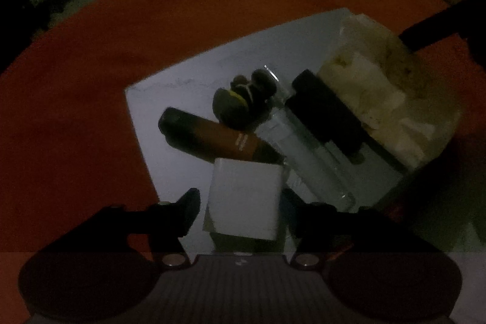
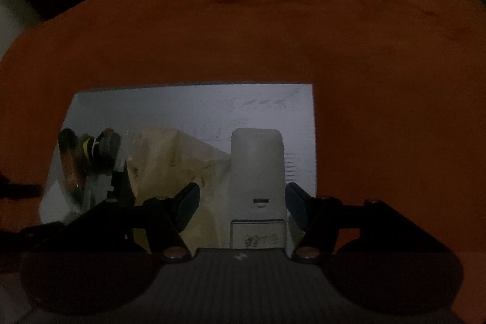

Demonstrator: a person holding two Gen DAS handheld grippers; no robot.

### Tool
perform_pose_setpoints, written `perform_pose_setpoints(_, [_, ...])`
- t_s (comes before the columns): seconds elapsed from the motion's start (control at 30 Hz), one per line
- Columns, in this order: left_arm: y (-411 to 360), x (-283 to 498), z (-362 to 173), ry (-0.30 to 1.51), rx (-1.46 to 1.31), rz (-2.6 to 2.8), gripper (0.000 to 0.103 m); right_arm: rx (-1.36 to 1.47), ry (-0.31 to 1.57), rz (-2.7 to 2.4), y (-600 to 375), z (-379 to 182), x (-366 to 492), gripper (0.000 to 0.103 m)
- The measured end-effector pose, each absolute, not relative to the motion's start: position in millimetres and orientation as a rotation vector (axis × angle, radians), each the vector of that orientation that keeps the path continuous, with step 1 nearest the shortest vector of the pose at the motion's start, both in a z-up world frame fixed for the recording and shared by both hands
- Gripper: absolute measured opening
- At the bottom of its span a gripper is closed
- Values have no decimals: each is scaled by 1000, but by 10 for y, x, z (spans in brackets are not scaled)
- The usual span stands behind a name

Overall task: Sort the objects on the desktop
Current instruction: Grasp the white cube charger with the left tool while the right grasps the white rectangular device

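In dim light a white sheet (image 1: 170,99) lies on the red cloth with objects on it. In the left wrist view a white box (image 1: 244,202) stands between my left gripper's (image 1: 243,208) open fingers; beyond it lie a brown tube (image 1: 212,138), a small dark toy (image 1: 243,102), a clear case (image 1: 303,160) with a black piece, and a cream tissue pack (image 1: 379,99). In the right wrist view my right gripper (image 2: 243,205) is open around a white remote-like device (image 2: 258,181), its fingers not touching it. The tissue pack (image 2: 170,166) lies left of it.
The red cloth (image 2: 273,35) covers the table well beyond the sheet (image 2: 197,108). The toy (image 2: 97,148) and tube (image 2: 71,166) sit at the sheet's left edge in the right wrist view. Dark furniture stands past the table's far edge.
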State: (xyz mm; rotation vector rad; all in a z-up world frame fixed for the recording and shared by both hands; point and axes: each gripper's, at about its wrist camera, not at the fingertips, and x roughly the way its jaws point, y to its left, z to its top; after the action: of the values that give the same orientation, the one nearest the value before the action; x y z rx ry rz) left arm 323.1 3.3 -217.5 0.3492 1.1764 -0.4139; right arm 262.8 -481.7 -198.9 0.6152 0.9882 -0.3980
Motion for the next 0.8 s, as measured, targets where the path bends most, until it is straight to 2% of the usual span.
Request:
perform_pose_setpoints(0.2, [23, 3265, -2281, 1217, 347, -438, 61, 577, 990, -422, -4785, -2059, 2692, 66])
perform_pose_setpoints(0.37, [-5, 3328, -2376, 1273, 366, -436, 61, 556, 1030, -416, -4743, -2137, 2747, 67])
perform_pose_setpoints(0.47, [-32, 3359, -2373, 1282, 389, -455, 54, 553, 1061, -429, -4759, -2188, 2743, 67])
perform_pose_setpoints(0.5, [-18, 3376, -2365, 1286, 368, -449, 53, 558, 1071, -436, -4774, -2208, 2733, 66])
perform_pose_setpoints(0.6, [1, 3360, -2357, 1283, 356, -444, 52, 585, 1047, -429, -4821, -2207, 2662, 49])
perform_pose_setpoints(0.8, [20, 3319, -2352, 1275, 360, -426, 52, 625, 1034, -392, -4908, -2191, 2510, 49])
